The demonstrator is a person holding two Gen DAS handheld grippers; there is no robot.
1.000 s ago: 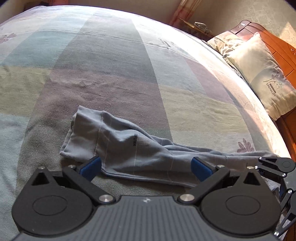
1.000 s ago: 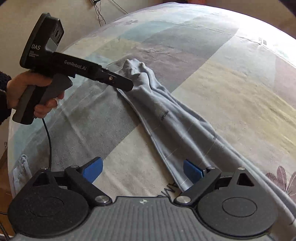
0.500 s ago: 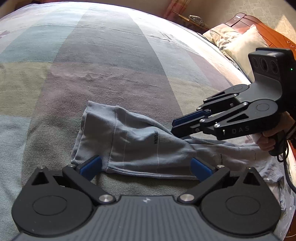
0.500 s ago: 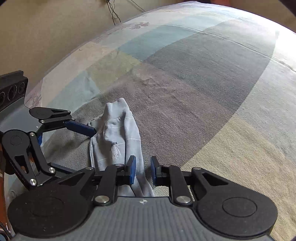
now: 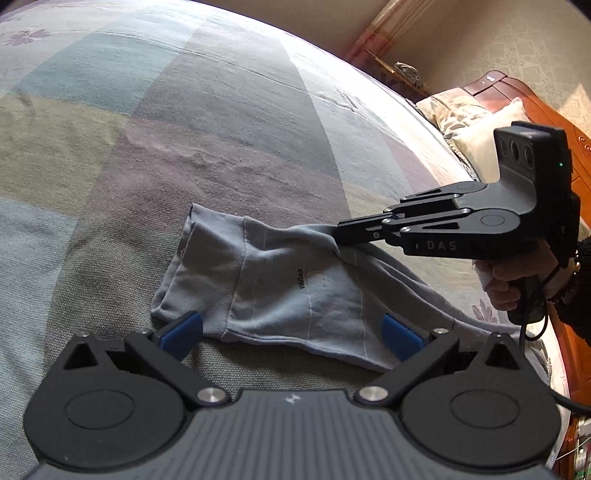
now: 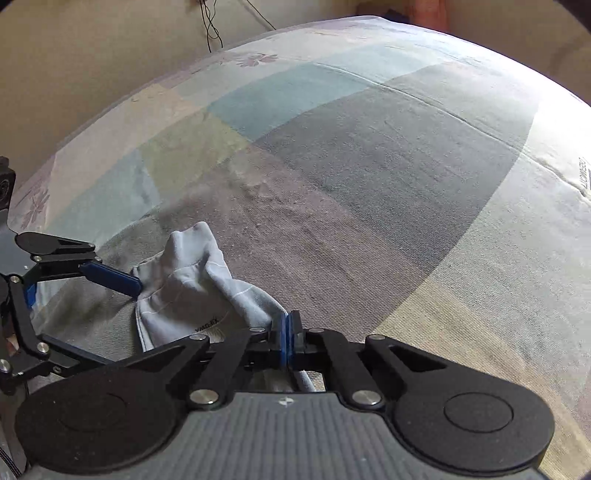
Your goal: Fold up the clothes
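Observation:
Light grey trousers (image 5: 288, 291) lie crumpled on the patchwork bedspread (image 5: 184, 147). My left gripper (image 5: 291, 332) is open, low over the near edge of the trousers, a blue pad at each side. My right gripper (image 5: 338, 236) comes in from the right, shut on a fold at the trousers' far edge and lifting it slightly. In the right wrist view my right gripper (image 6: 289, 328) has its blue pads pressed together on the grey cloth (image 6: 192, 288). The left gripper's finger (image 6: 110, 278) shows at the left, touching the cloth.
Two pillows (image 5: 476, 136) lean on a wooden headboard (image 5: 546, 114) at the far right. A bedside table (image 5: 399, 70) stands beyond the bed. A wall with hanging cables (image 6: 210, 26) lies past the bed's far side.
My right gripper closed fully on the trousers' far edge and raised the cloth a little. My left gripper stayed open and shifted slightly nearer the waistband end.

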